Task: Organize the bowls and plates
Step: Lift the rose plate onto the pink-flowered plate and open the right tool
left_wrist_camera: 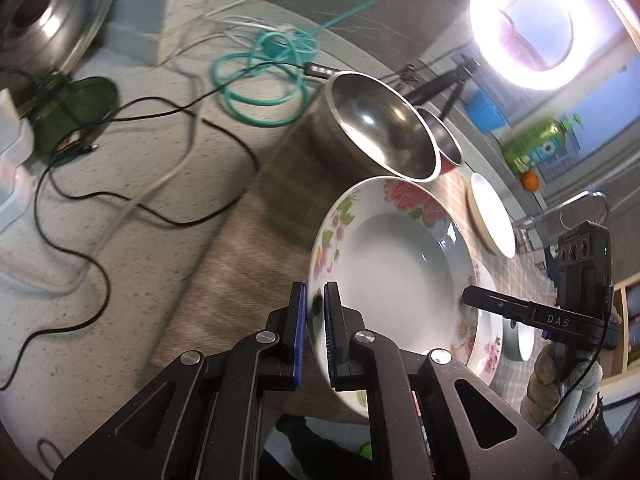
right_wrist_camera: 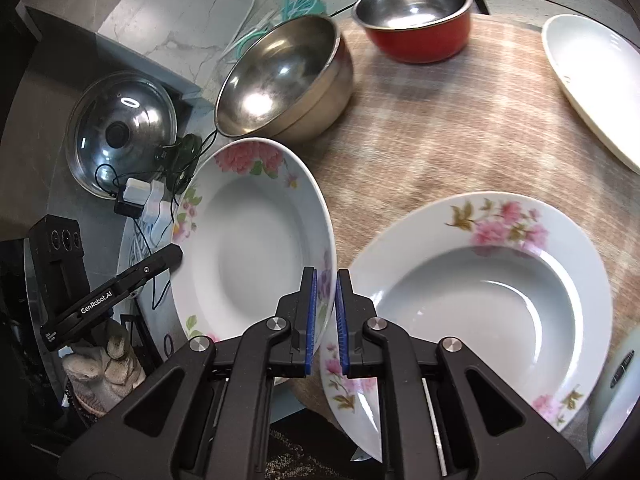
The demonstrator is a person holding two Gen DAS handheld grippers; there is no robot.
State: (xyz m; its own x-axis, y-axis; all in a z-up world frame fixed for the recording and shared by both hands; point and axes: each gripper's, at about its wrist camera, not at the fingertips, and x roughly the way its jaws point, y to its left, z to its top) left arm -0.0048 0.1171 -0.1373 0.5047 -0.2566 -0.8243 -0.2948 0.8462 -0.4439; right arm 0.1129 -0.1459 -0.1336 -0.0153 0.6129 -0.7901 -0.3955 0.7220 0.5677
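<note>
We see a flowered plate (right_wrist_camera: 256,240) held up off the table, tipped on a slant. The left gripper (left_wrist_camera: 315,316) pinches one side of its rim between blue pads (left_wrist_camera: 301,320), and the right gripper (right_wrist_camera: 326,304) pinches the other side of the rim. Both sets of jaws are pressed tight on the plate. In the right wrist view the left gripper pokes in from the left, with a gloved hand (right_wrist_camera: 108,364) under it. In the left wrist view the right gripper (left_wrist_camera: 472,296) reaches the far rim, and another gloved hand (left_wrist_camera: 560,380) is below it. A second flowered plate (right_wrist_camera: 480,304) lies flat on the brown mat (right_wrist_camera: 420,128), just beside the held one and a bit under it. Farther back sits a big steel bowl (right_wrist_camera: 280,76), which looks like two bowls nested together. Near it stands a red bowl (right_wrist_camera: 416,20) with a shiny inside. A plain white plate (right_wrist_camera: 596,84) lies at the right edge of the mat. Off the table, down on the floor, we see a glass pot lid (right_wrist_camera: 120,132) and a green hose (left_wrist_camera: 260,76) in loops.
</note>
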